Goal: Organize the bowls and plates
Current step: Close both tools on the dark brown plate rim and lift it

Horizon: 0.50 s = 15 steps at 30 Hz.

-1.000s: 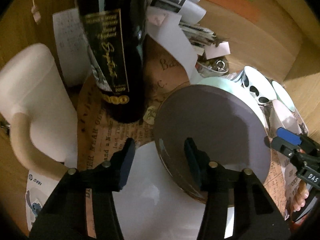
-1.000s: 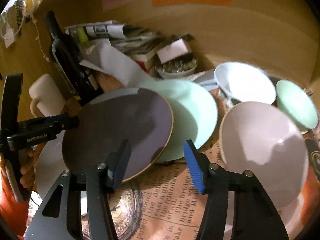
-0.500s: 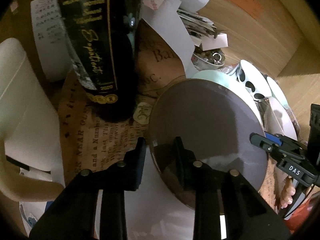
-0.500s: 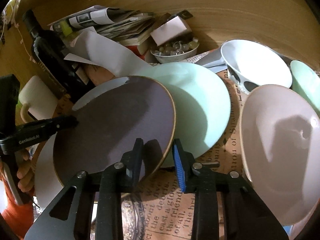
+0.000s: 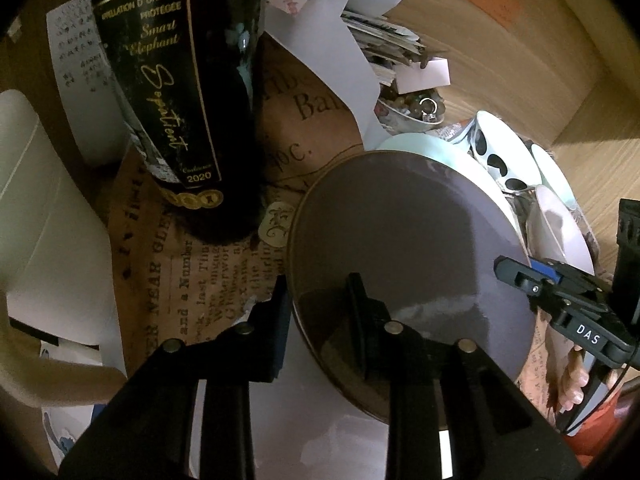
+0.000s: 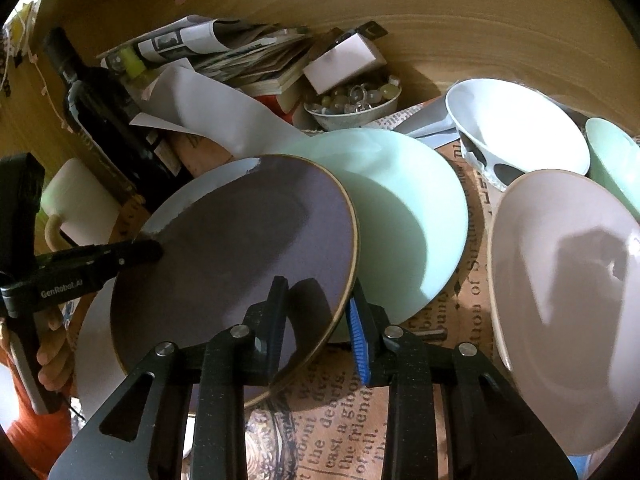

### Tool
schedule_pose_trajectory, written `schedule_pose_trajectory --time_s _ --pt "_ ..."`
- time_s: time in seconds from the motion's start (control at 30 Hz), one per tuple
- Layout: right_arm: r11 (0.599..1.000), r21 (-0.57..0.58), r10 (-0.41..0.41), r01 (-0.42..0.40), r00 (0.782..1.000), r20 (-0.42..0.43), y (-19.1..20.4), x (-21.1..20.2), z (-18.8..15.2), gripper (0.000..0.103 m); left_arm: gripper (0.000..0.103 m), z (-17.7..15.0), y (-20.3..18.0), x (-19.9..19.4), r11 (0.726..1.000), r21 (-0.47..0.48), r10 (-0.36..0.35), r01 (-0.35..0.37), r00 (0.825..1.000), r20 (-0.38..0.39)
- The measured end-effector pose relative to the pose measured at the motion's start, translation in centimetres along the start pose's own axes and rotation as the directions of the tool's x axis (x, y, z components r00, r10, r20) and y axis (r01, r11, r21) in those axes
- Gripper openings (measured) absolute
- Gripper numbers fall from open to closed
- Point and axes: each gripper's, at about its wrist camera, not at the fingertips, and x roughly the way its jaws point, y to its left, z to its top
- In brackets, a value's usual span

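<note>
Now you have both hand-held grippers on the same purple plate [image 6: 240, 248]. Your left hand-held gripper [image 5: 318, 312] pinches its rim with one finger under the edge and the other on the plate's face, and your right hand-held gripper [image 6: 320, 312] pinches the opposite rim the same way, its blue pad [image 6: 358, 344] just outside the edge. The purple plate tilts, overlapping a white plate [image 5: 280, 420] beneath it and a mint-green plate [image 6: 404, 216] behind it. A pink bowl [image 6: 568, 296] lies toward the bench's right side, with a white spotted bowl [image 6: 516, 128] and a pale green bowl [image 6: 612, 160] beyond it. A wine bottle [image 5: 176, 92] and a cream mug [image 6: 80, 200] stand toward the left, on the newsprint paper [image 6: 332, 412] covering the bench.
</note>
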Motion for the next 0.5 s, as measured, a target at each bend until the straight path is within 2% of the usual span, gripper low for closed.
schedule_pose_trajectory --time_s 0.2,0.5 --pt "1.0 0.016 0.008 -0.008 1.0 0.008 -0.2 -0.4 -0.3 0.026 0.027 -0.7 -1.0 -0.7 1.0 0.013 0.026 -0.026 0.999 0.025" --pt "1.0 -0.008 0.005 -0.005 0.999 0.049 0.0 -1.9 -1.0 0.026 0.027 -1.6 -1.9 -2.1 1.0 0.003 0.02 -0.02 0.998 0.065"
